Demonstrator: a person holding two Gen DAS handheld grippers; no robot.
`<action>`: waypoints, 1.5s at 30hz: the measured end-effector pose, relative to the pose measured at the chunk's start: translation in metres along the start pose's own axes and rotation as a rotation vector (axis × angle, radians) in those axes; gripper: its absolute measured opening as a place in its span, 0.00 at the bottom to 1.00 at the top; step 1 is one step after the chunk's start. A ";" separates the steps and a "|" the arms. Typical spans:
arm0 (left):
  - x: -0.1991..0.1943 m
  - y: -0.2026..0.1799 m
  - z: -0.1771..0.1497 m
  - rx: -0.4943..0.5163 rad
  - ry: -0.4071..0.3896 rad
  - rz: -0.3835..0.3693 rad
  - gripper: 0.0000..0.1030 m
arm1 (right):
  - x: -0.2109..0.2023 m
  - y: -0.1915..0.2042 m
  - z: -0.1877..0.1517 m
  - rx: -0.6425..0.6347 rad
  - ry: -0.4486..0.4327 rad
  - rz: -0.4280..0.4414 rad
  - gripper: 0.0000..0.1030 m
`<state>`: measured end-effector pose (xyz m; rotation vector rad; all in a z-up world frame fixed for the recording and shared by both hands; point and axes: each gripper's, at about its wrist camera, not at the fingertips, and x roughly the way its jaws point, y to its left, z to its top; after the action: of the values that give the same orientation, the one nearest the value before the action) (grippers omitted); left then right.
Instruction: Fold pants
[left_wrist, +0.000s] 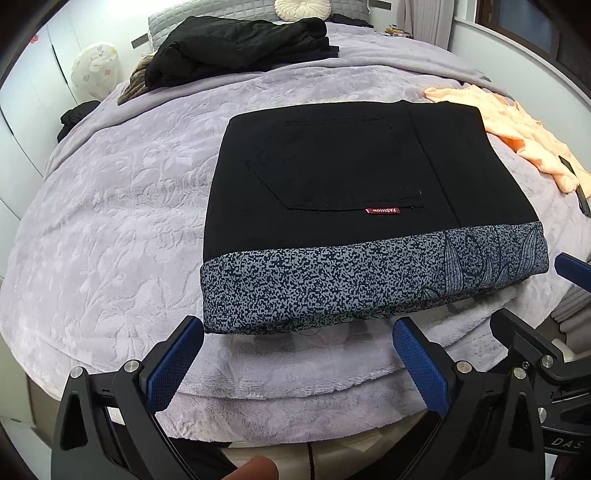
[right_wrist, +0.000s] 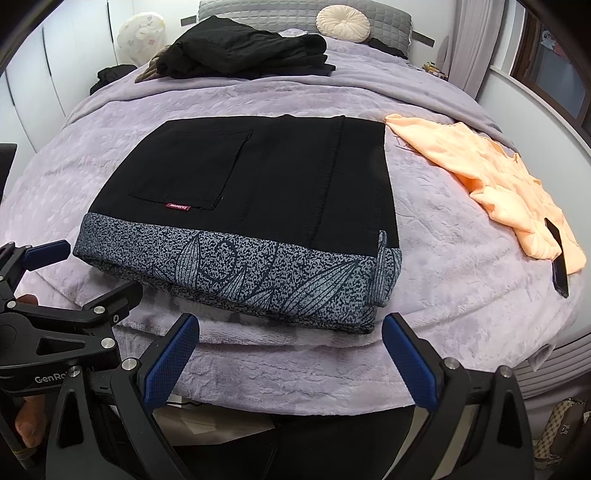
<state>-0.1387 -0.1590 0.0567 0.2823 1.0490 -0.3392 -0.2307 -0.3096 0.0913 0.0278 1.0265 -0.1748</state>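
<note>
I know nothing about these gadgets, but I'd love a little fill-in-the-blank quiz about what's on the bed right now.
1. The folded pants are mostly ____ in color.
2. The small tag on the pocket is ____.
3. The peach garment lies to the ____ of the pants.
4. Both the left gripper and the right gripper stand ____, holding nothing.

Missing words: black; red; right; open
</note>
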 end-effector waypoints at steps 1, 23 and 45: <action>0.000 0.000 0.000 0.002 -0.001 0.003 1.00 | 0.000 0.000 0.000 -0.002 0.000 -0.001 0.97; 0.003 -0.004 0.000 0.010 0.004 0.029 1.00 | 0.006 -0.003 0.000 -0.009 0.007 0.006 0.97; 0.006 -0.008 0.003 0.021 0.016 0.032 1.00 | 0.006 -0.008 0.005 -0.013 0.001 0.017 0.97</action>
<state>-0.1368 -0.1681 0.0521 0.3209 1.0563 -0.3203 -0.2248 -0.3190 0.0887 0.0249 1.0283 -0.1529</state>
